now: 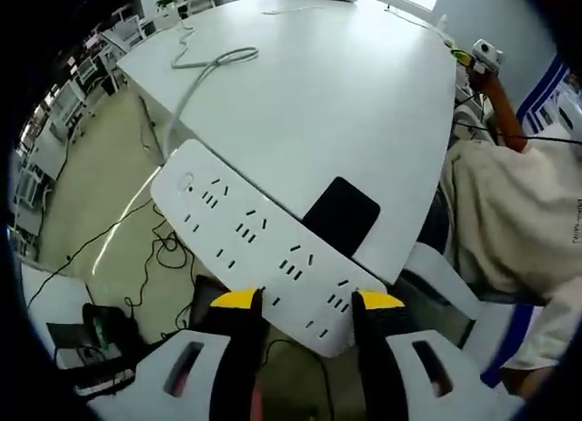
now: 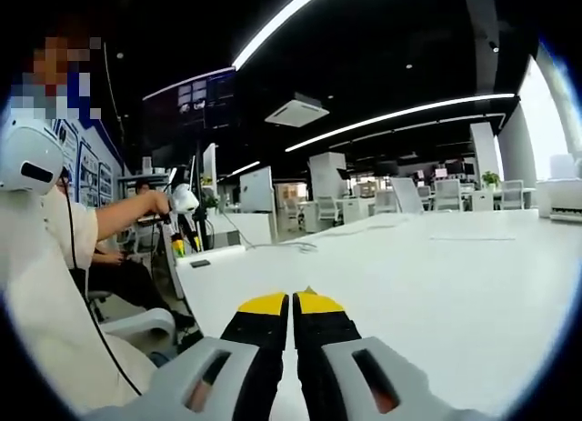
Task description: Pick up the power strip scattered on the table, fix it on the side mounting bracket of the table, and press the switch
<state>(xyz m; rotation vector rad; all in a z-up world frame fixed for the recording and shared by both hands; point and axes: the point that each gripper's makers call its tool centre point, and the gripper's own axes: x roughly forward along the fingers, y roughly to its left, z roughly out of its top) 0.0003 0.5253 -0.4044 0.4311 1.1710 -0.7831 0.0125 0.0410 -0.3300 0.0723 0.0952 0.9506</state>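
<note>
In the left gripper view a long white power strip (image 1: pixel 259 242) lies slanted along the near edge of the white table (image 1: pixel 336 94), its round switch (image 1: pixel 186 182) at the upper left end. My left gripper (image 1: pixel 307 301) is shut on the strip's lower right end, yellow-tipped fingers (image 1: pixel 238 300) on either side of it. The strip's pale cable (image 1: pixel 202 71) loops back across the tabletop. A black bracket (image 1: pixel 341 214) shows behind the strip at the table edge. In the right gripper view my right gripper (image 2: pixel 291 304) hangs over the table (image 2: pixel 436 275), jaws together with nothing between them.
Black cables and a dark device (image 1: pixel 105 325) lie on the floor left of the table. A person in pale clothes (image 1: pixel 509 212) sits at the right, and a white chair (image 1: pixel 446 275) is close by. In the right gripper view a person (image 2: pixel 55 257) sits at the left holding another gripper (image 2: pixel 182 203).
</note>
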